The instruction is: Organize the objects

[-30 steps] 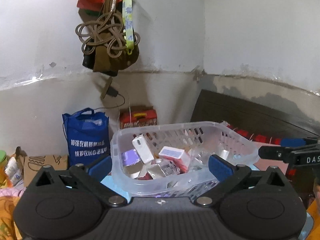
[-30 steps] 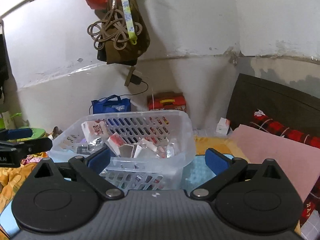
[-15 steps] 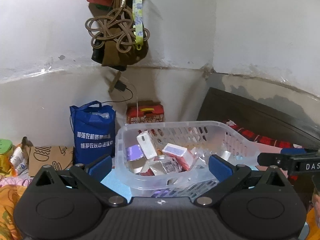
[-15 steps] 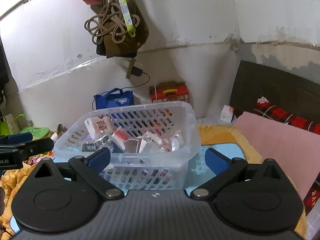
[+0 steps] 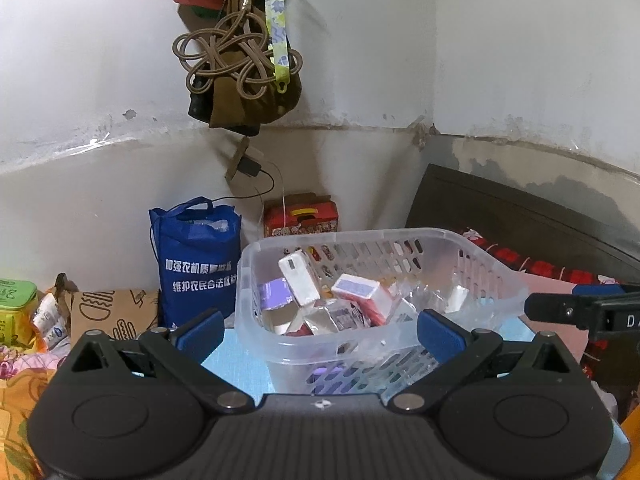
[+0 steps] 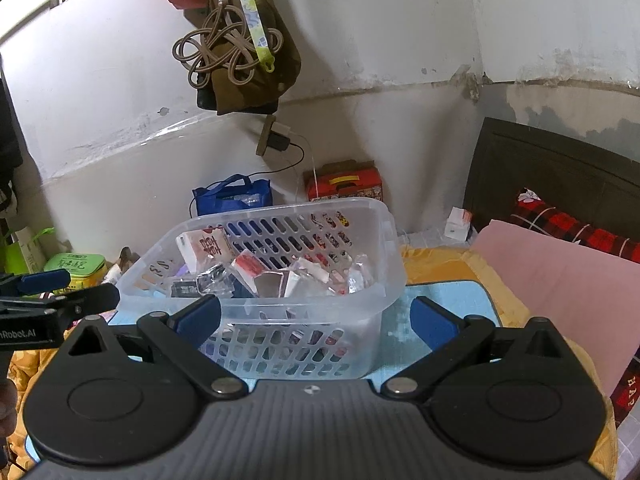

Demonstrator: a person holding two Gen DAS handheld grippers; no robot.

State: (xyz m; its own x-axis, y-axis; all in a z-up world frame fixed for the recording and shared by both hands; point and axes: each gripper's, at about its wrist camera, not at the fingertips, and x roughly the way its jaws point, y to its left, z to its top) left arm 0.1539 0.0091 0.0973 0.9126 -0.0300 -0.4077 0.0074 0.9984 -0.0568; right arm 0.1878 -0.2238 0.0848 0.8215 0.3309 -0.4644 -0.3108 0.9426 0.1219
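Centrally, a clear basket (image 5: 400,240) is seen on a blue mat (image 6: 452,300), just ahead of both claws. Small boxes (image 5: 356,294) and foil packets (image 6: 276,282) are heaped inside it. The left claw (image 5: 320,332) is held wide, nothing gripped; the basket's near wall is framed between its fingers. The right claw (image 6: 316,316) is likewise spread wide and holds nothing. A blue bag (image 5: 196,256) and a red box (image 5: 302,214) are set against the wall behind.
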